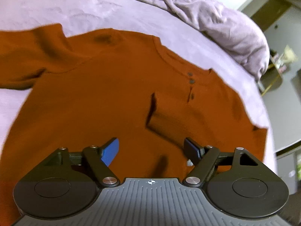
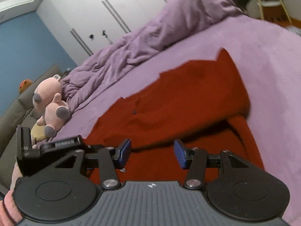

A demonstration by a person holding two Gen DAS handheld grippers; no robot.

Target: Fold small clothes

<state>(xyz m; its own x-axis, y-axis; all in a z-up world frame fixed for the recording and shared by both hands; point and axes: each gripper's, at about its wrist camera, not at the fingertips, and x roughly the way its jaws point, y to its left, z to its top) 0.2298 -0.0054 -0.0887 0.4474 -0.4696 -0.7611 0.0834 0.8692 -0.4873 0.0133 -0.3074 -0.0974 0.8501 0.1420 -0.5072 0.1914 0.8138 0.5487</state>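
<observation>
Rust-orange shirt point(image 1: 112, 94) lies spread on the bed point(image 1: 56, 9), over a lilac sheet. Front side up, collar with small dark buttons point(image 1: 191, 77) toward the far right in the left wrist view. One sleeve point(image 1: 165, 122) is folded across the chest, cuff end near the placket. The other sleeve point(image 1: 32, 56) stretches out flat to the far left. Picture a bit blurred.

Left gripper point(image 1: 152, 150) hovers over the lower body of the shirt, jaws released and wide, nothing between the blue pads point(image 1: 111, 151); cloth is only seen below the gap.

Right gripper point(image 2: 152, 153) is also over the shirt point(image 2: 188, 98), jaws parted, not grasping anything; red fabric shows beneath them. Part of the other gripper's black body is visible at the left edge of the right wrist view, along with a pink sleeve point(image 2: 9, 205) at the bottom left corner.

A crumpled lilac duvet point(image 2: 150, 37) is bunched along the far side of the bed. A pink plush toy point(image 2: 50, 103) sits by the headboard end, near a blue wall point(image 2: 22, 47) and white wardrobe doors point(image 2: 112, 9).
</observation>
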